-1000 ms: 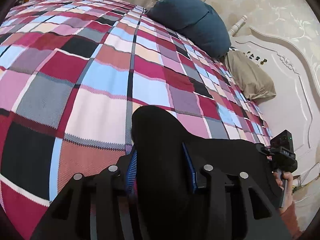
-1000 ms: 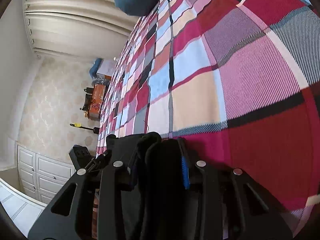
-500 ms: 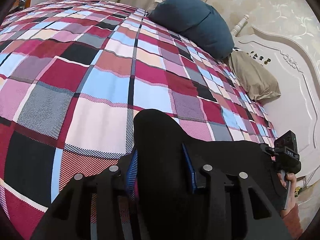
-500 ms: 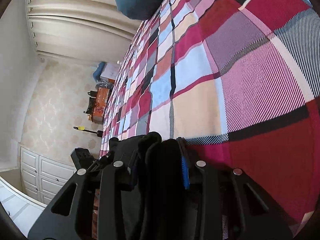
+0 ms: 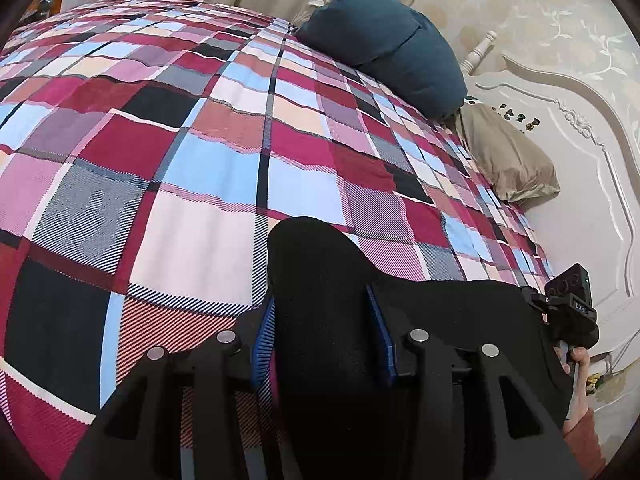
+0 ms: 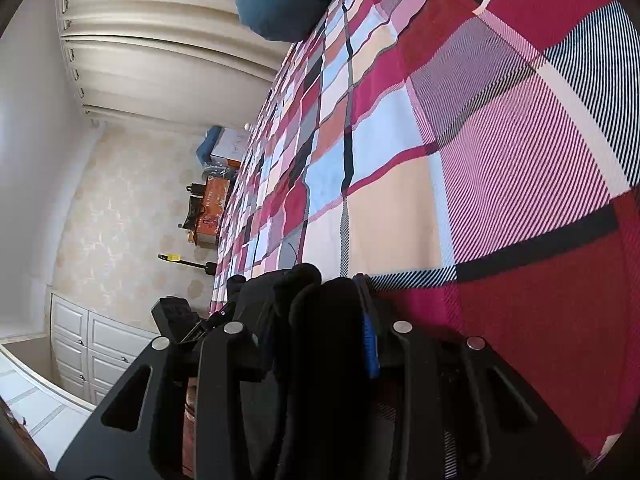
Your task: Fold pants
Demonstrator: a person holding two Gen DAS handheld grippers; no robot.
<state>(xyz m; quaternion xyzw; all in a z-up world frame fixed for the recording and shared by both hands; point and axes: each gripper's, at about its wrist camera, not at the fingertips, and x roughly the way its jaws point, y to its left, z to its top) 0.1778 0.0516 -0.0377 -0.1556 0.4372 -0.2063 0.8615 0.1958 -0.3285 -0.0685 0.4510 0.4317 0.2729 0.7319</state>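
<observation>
The black pants (image 5: 320, 264) are pinched between the blue-padded fingers of my left gripper (image 5: 322, 320), which is shut on them above the plaid bedspread (image 5: 192, 176). The cloth stretches right to the other gripper (image 5: 572, 308), seen at the right edge. In the right wrist view, my right gripper (image 6: 320, 320) is shut on a bunched fold of the same black pants (image 6: 324, 312), held over the bedspread (image 6: 460, 152). The left gripper (image 6: 176, 316) shows at lower left. The rest of the pants is hidden below both cameras.
A dark teal pillow (image 5: 392, 44) and a tan pillow (image 5: 508, 156) lie at the head of the bed by the white headboard (image 5: 580, 148). Beige curtains (image 6: 160, 40), white cabinets (image 6: 88, 344) and an orange box (image 6: 212, 208) stand beside the bed.
Both grippers, still shut on the pants, have drawn slightly back and up over the bed; more bedspread and headboard show now.
</observation>
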